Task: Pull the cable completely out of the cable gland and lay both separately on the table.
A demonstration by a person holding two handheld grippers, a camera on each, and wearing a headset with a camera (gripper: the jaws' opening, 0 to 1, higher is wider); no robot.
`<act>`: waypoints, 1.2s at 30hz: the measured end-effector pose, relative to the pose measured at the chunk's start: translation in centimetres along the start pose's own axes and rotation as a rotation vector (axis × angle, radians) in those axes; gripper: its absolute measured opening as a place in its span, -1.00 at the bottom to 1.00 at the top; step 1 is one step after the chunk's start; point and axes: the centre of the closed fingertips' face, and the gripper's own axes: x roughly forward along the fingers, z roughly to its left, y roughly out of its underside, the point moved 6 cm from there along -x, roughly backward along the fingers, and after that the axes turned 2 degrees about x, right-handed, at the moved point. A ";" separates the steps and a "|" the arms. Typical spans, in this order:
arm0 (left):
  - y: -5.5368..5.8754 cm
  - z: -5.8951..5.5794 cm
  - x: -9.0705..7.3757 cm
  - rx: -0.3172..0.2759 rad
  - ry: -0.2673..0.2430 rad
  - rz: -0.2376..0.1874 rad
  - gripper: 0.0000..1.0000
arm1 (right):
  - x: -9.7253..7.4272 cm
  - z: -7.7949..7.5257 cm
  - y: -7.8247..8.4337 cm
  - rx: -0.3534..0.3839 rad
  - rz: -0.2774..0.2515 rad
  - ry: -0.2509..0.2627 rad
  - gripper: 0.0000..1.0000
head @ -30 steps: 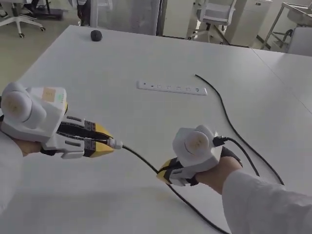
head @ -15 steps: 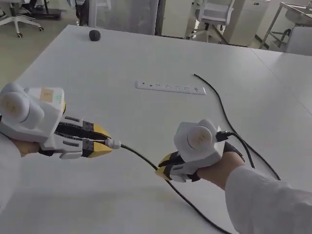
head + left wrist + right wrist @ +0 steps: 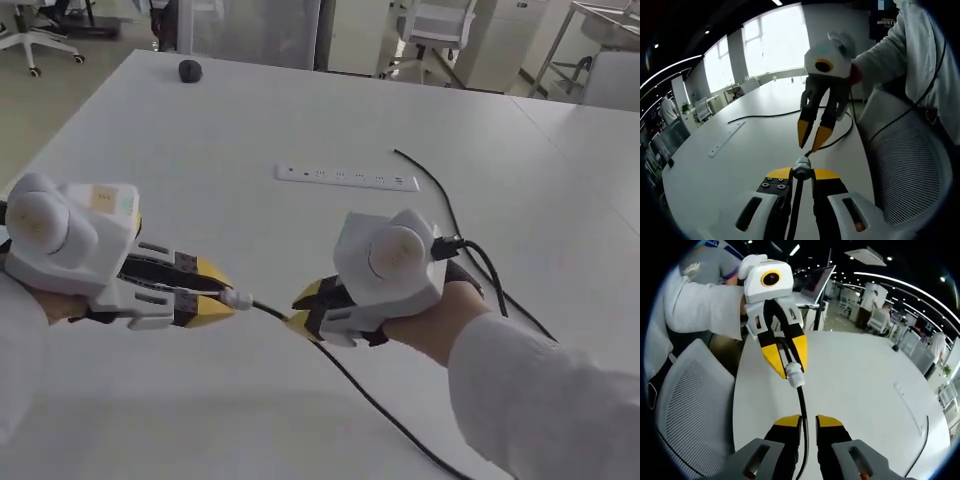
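My left gripper (image 3: pixel 214 293) has its jaws pinched on the cable gland (image 3: pixel 237 297) and holds it over the white table (image 3: pixel 250 120). The black cable (image 3: pixel 370 400) is threaded through the gland and, in the left gripper view, runs back between the jaws. My right gripper (image 3: pixel 300 308) sits just beside the gland, facing it. Its jaws are a little apart, with the cable passing between them and no visible clamp on it. From there the cable trails toward the near edge on my right. Ahead I have bare tabletop up to the power strip (image 3: pixel 345 178). A second black cable (image 3: pixel 450 225) curves down the right side, and a small dark object (image 3: pixel 189 70) lies near the far left corner. The table's left edge runs close behind my left gripper.
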 end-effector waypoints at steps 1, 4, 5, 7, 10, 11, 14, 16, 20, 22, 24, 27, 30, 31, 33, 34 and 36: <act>0.0 0.0 0.0 -0.001 0.001 -0.002 -0.70 | 0.0 0.1 -0.2 -0.005 -0.003 -0.001 -0.86; -0.1 -0.1 0.0 0.000 0.003 -0.005 -0.70 | 0.2 0.4 -1.0 -0.023 -0.013 -0.010 -0.85; -0.1 0.0 0.0 0.000 0.003 -0.005 -0.70 | 0.2 0.4 -1.1 -0.030 -0.015 -0.011 -0.85; -0.2 0.0 0.0 0.001 0.004 -0.007 -0.70 | 0.4 0.6 -1.5 -0.042 -0.017 -0.015 -0.86; -0.3 0.0 0.0 0.004 0.005 -0.008 -0.70 | 0.5 0.8 -1.9 -0.059 -0.019 -0.022 -0.86; -0.3 0.0 0.0 0.005 0.005 -0.009 -0.70 | 0.6 0.8 -2.0 -0.067 -0.018 -0.022 -0.86; -0.4 0.0 0.0 0.006 0.006 -0.011 -0.70 | 0.7 1.0 -2.3 -0.090 -0.020 -0.027 -0.93; -0.3 0.0 0.1 0.008 0.008 -0.007 -0.70 | 0.7 0.9 -2.3 -0.127 -0.014 -0.019 -0.99; -0.3 0.0 0.1 0.011 0.003 -0.007 -0.70 | 0.9 0.8 -2.2 -0.118 -0.015 -0.021 -0.99; -0.3 0.1 0.0 0.012 -0.002 -0.005 -0.70 | 0.9 0.7 -1.9 -0.124 -0.007 -0.012 -0.99; -0.2 0.2 -0.2 0.012 -0.008 -0.006 -0.70 | 0.9 0.4 -1.5 -0.123 0.005 -0.008 -0.99; -0.2 0.3 -0.4 0.011 -0.014 -0.006 -0.70 | 0.9 0.1 -0.6 -0.109 0.022 -0.001 -1.00; -0.1 0.4 -0.5 0.009 -0.021 -0.006 -0.70 | 0.8 -0.2 0.3 -0.090 0.034 0.007 -1.00; -0.1 0.4 -0.6 0.009 -0.022 -0.006 -0.70 | 0.9 -0.3 0.6 -0.081 0.038 0.008 -1.00; -0.1 0.3 -0.6 0.008 -0.024 -0.006 -0.70 | 0.9 -0.4 1.1 -0.077 0.045 0.011 -1.00; 0.0 0.3 -0.6 0.007 -0.025 -0.005 -0.70 | 0.9 -0.5 1.6 -0.071 0.050 0.012 -1.00; 0.0 0.4 -0.6 0.006 -0.027 -0.003 -0.70 | 1.0 -0.6 2.1 -0.061 0.059 0.015 -1.00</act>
